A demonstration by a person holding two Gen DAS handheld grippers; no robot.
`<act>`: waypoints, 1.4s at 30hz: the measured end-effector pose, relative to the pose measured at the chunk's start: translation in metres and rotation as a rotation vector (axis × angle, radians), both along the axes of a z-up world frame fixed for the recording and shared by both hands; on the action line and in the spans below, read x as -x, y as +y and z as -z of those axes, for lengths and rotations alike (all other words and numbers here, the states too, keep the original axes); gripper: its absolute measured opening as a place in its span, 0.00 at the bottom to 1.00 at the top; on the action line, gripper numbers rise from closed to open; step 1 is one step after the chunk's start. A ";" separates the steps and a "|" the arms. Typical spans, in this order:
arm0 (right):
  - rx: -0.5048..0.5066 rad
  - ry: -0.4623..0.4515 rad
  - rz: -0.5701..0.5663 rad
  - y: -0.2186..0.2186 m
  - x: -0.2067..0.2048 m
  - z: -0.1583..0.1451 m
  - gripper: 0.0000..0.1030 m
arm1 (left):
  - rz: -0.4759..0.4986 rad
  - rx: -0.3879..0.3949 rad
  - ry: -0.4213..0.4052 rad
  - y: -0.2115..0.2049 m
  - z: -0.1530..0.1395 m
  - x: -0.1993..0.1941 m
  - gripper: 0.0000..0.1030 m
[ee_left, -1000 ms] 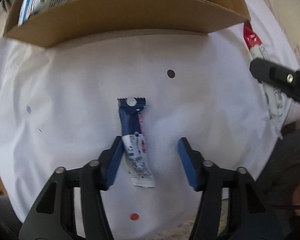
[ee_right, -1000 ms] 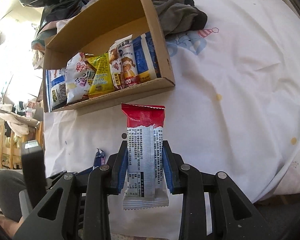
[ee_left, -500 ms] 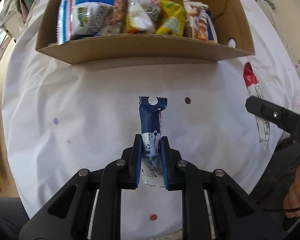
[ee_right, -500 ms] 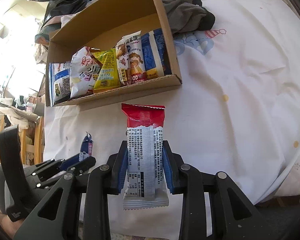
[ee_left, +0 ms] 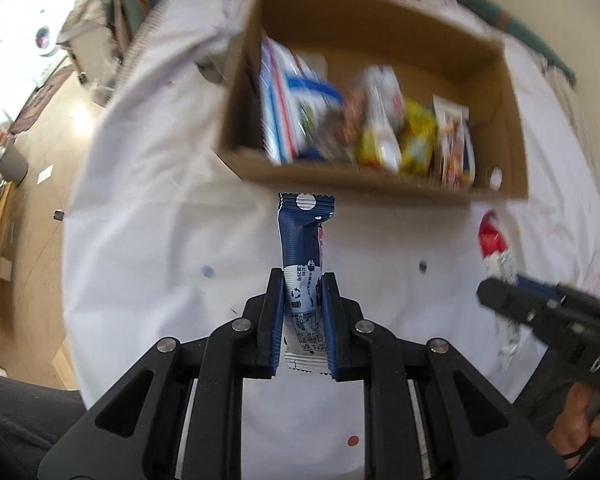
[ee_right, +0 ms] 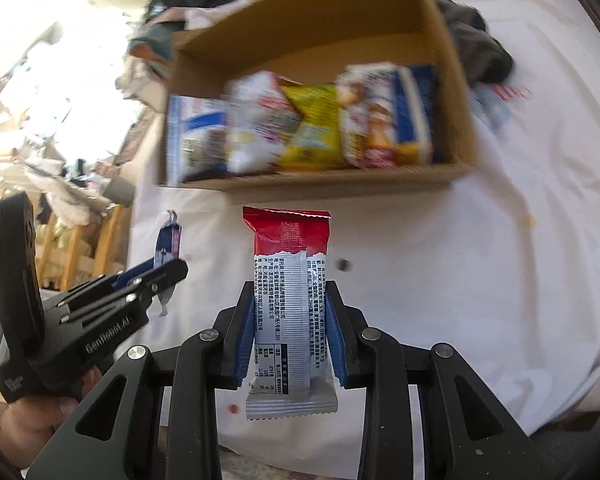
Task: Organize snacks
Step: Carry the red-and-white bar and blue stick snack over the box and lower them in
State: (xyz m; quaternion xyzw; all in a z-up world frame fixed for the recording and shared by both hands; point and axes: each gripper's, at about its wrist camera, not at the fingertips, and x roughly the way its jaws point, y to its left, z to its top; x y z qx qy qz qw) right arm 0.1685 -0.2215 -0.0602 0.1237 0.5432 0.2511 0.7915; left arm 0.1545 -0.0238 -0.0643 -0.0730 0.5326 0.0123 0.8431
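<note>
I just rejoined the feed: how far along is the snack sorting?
Done: several packets already stand in the cardboard box. In hand: the left hand-held gripper is shut on a blue snack bar, the right hand-held gripper on a red and white packet. Left: both still need boxing.

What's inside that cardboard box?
The cardboard box holds snack packets standing in a row along its near wall: a blue-and-white packet, a white packet, a yellow packet and others. Its floor under them is hidden; the back half looks bare.
</note>
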 end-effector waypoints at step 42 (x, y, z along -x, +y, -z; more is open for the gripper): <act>-0.093 -0.081 0.286 -0.070 -0.106 -0.020 0.33 | 0.087 0.069 -0.175 -0.053 -0.049 -0.111 0.14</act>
